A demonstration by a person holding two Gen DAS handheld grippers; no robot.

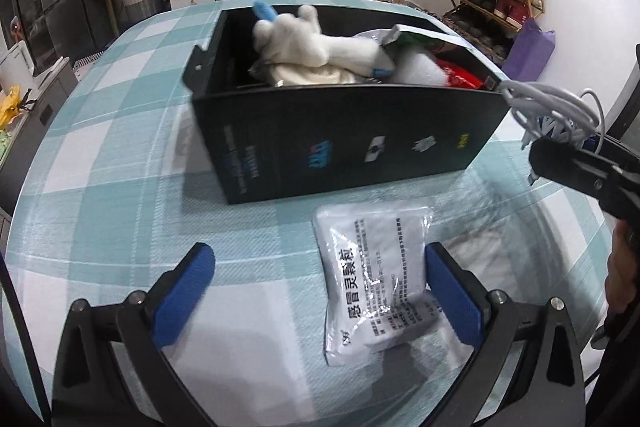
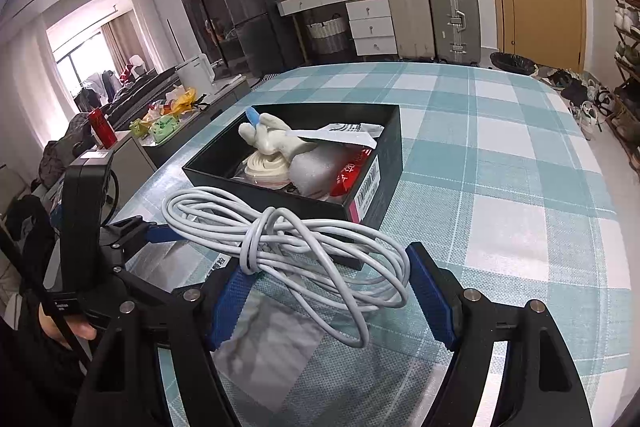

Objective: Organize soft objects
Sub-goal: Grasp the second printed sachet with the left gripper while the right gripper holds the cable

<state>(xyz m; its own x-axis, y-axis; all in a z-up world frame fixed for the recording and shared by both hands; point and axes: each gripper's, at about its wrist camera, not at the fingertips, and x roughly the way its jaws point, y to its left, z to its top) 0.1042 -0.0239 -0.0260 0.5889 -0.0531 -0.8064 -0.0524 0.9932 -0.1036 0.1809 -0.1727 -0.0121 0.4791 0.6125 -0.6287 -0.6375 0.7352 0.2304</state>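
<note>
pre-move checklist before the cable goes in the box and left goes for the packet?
1. Right gripper has the white cable: ok, the bundle hangs between its fingers, off the table.
2. Grip firmness: cannot tell, loops droop loose below the fingers.
3. Black box open on top: ok, no lid in the way.
4. Room in the box: cannot tell, white plush toy and other items already fill much of it.
5. Left gripper free: ok, fingers wide apart, holding nothing.
6. White packet lined up: not ok, it lies flat on the checked tablecloth against the right-hand finger, off centre.
</note>
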